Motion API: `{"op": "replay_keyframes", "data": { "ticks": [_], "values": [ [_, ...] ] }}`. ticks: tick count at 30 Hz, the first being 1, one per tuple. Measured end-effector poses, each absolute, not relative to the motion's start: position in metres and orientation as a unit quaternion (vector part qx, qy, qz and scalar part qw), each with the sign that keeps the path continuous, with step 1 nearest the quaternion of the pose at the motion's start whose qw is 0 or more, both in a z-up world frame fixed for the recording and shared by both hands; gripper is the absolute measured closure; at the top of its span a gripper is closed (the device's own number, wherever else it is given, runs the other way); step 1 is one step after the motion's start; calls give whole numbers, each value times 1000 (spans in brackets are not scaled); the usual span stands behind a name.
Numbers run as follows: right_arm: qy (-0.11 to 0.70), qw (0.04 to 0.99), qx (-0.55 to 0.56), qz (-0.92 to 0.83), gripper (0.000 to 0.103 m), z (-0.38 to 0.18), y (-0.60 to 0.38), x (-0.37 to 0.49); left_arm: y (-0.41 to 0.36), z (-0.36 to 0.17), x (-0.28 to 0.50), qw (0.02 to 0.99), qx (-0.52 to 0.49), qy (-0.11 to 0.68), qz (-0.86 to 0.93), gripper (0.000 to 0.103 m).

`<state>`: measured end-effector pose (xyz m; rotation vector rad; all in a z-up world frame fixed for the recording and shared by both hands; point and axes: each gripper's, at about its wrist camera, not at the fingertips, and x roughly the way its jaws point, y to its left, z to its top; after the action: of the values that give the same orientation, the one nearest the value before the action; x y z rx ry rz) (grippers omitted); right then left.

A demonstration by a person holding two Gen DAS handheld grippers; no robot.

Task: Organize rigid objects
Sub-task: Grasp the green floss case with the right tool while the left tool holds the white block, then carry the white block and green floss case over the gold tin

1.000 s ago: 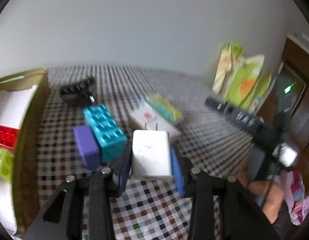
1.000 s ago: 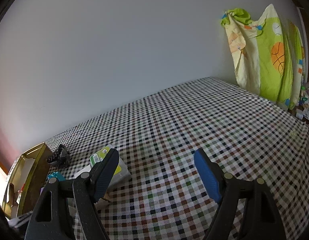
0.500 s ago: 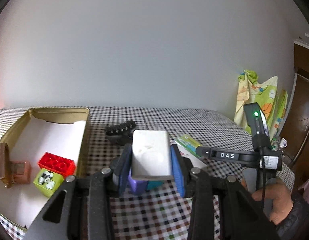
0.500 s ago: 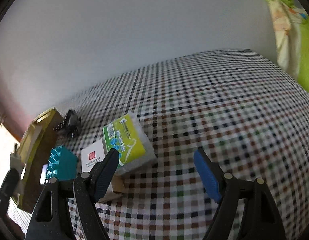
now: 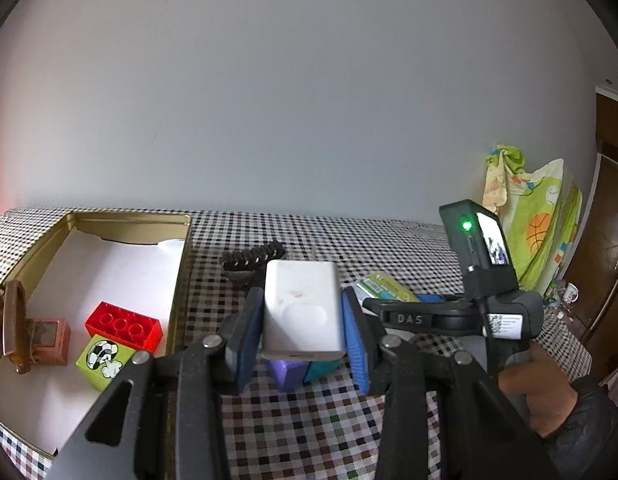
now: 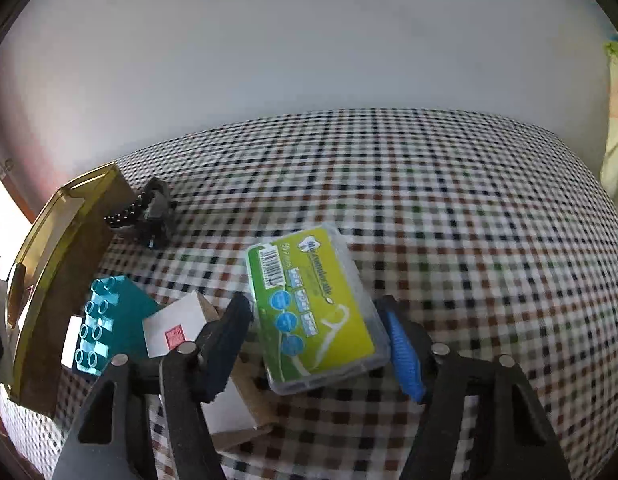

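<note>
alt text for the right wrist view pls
The right claw straddles a green floss-pick box on the checked tablecloth, its jaws just closing. A teal brick, a black comb and a gold tin lie left.

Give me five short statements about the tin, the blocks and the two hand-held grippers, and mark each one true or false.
1. The left hand-held gripper grips a white charger. True.
2. The red block lies on the checked cloth outside the gold tin. False: it lies inside the tin.
3. The green floss box sits between the right hand-held gripper fingers. True; its jaws have just been closing.
4. The teal block is in the tin. False: it lies on the cloth beside it.
5. The black hair clip is held. False: it lies free.
</note>
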<state>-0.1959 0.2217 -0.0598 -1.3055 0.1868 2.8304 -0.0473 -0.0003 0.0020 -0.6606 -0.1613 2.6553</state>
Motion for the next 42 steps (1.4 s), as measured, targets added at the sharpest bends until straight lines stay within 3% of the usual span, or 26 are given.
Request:
{"op": "replay_keyframes", "data": {
  "ticks": [8,23,42],
  "values": [
    [68,32,-414,907,40,-59,227,-191,0,0,-47,199,-240,-58,948,66],
    [158,76,-272,946,40,-18,234,-132,-3,3,-47,199,-232,-65,950,66],
    [146,42,-243,958,40,-5,162,-119,-55,11,-54,170,-191,-60,965,66]
  ]
}}
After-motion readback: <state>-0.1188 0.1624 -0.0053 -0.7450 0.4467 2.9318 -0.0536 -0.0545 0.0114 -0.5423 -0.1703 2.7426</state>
